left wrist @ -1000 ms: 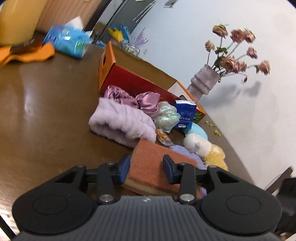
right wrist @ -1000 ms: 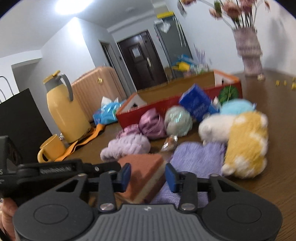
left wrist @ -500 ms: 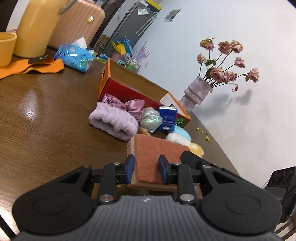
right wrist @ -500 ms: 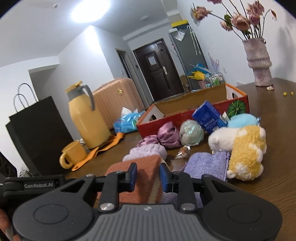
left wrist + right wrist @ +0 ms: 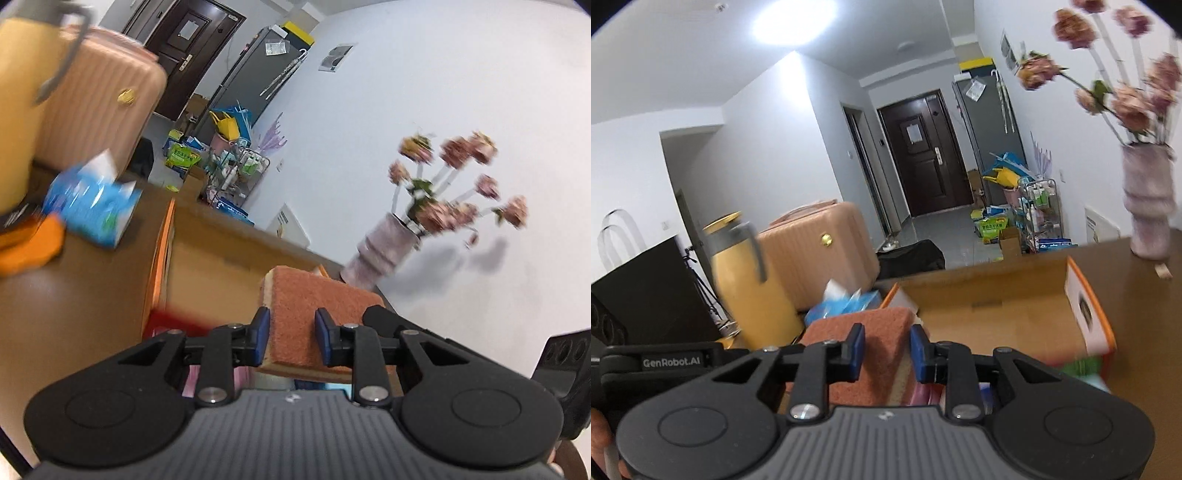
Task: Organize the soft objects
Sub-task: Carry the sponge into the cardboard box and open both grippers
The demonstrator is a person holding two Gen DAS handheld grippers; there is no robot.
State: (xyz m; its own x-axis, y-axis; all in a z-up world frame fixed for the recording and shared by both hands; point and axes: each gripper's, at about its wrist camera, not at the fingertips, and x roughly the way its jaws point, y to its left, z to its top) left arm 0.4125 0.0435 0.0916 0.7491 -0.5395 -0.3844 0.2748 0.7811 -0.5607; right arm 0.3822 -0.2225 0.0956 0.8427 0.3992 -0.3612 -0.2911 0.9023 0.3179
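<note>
1. Far left, left wrist view: yellow jug (image 5: 14, 110) and orange cloth (image 5: 29, 247) are seen on the tabletop (image 5: 74, 295), with a blue tissue pack (image 5: 92, 206) just beside them. None of these is being handled.
2. Centre: the open cardboard box (image 5: 207, 251) is seen behind the grippers. In the right wrist view its inside (image 5: 993, 314) looks bare, so nothing is judged to be packed yet, as far as can be seen.
3. Left gripper (image 5: 291, 336): the fingers are being closed on the orange sponge (image 5: 314, 295); the blue pads are pressed on its near edge. The sponge is held clear of the tabletop, in front of the box.
4. Right gripper (image 5: 886, 350): the same sponge (image 5: 871, 343) is clamped between its fingers from the other end. It is carried by both grippers at once, near the box's near wall.
5. Right: the vase of flowers (image 5: 388, 247) is standing on the tabletop beyond the box, untouched.
6. Progress is judged early: one soft item is lifted, none is placed. The sponge is still to be dropped into the box. Only blurred pink and blue scraps of the remaining soft items are visible below the grippers; the count cannot be told.
</note>
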